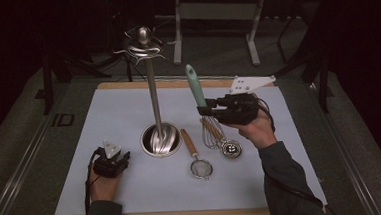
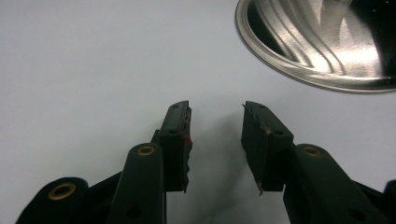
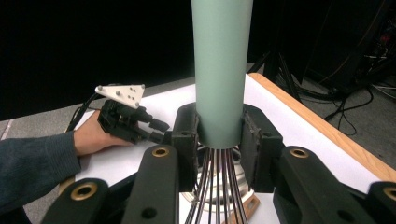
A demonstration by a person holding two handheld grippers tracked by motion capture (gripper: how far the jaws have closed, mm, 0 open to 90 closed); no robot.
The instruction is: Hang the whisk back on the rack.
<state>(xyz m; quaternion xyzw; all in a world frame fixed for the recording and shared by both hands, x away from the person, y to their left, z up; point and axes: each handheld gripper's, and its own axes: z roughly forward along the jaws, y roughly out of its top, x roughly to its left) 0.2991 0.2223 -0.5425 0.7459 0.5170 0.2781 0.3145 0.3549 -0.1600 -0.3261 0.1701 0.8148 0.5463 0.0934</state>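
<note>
- The worktop (image 1: 133,191) carries a pale sheet, with a wooden edge showing at the near and far sides.
- A tall metal stand (image 1: 153,89) rises from a round shiny base left of centre; its hooked crown at the top is bare. It stands between the two hands.
- The whisk (image 1: 197,94), with a green handle, is held nearly upright, its wires pointing down above the worktop, right of the stand.
- The right tongs (image 1: 213,110) are clamped on the whisk handle just above the wires.
- The left tongs (image 1: 124,159) rest on the sheet just left of the stand's base, jaws apart with nothing between them.
- A small strainer (image 1: 197,159) with a wooden handle lies flat beside the base.
- A small round metal piece (image 1: 231,148) lies below the whisk wires.
</note>
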